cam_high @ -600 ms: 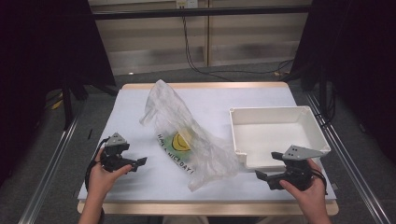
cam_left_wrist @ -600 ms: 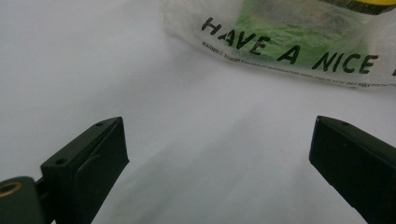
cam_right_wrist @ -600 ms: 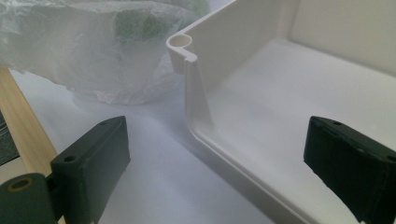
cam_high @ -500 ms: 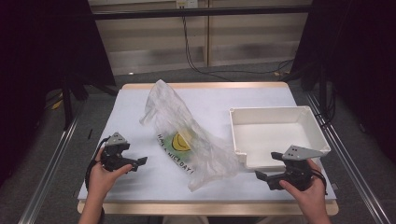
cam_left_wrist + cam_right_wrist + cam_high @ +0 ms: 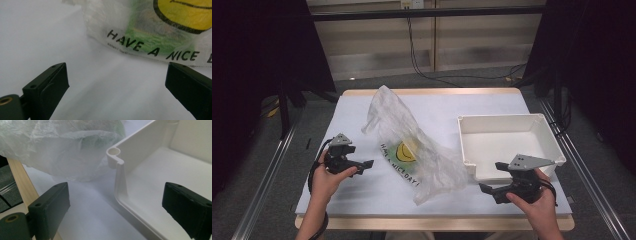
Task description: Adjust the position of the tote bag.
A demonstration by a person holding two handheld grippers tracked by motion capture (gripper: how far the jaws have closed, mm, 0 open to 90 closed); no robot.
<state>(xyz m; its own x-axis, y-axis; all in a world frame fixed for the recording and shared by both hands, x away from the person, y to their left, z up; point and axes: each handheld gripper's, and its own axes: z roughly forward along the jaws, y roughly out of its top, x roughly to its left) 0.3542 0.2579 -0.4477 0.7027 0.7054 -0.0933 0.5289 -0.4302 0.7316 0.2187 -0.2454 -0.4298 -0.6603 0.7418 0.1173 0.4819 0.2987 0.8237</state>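
Crinkled clear plastic bag (image 5: pixel 412 145) with yellow smiley print on white table (image 5: pixel 472 107), rectangular white plastic bin (image 5: pixel 507 145) beside it, left gripper (image 5: pixel 362 166) and right gripper (image 5: pixel 487 190) jaws apart, empty, flanking bag.

Bag contents: a green thing (image 5: pixel 160 42) shows blurred through the plastic bag (image 5: pixel 412 145); what it is cannot be told.
Bag print: the yellow smiley (image 5: pixel 182 12) and the last word are cut by the left gripper view's edges.
Tray (image 5: pixel 160 170): cut off by the right gripper view's edges.
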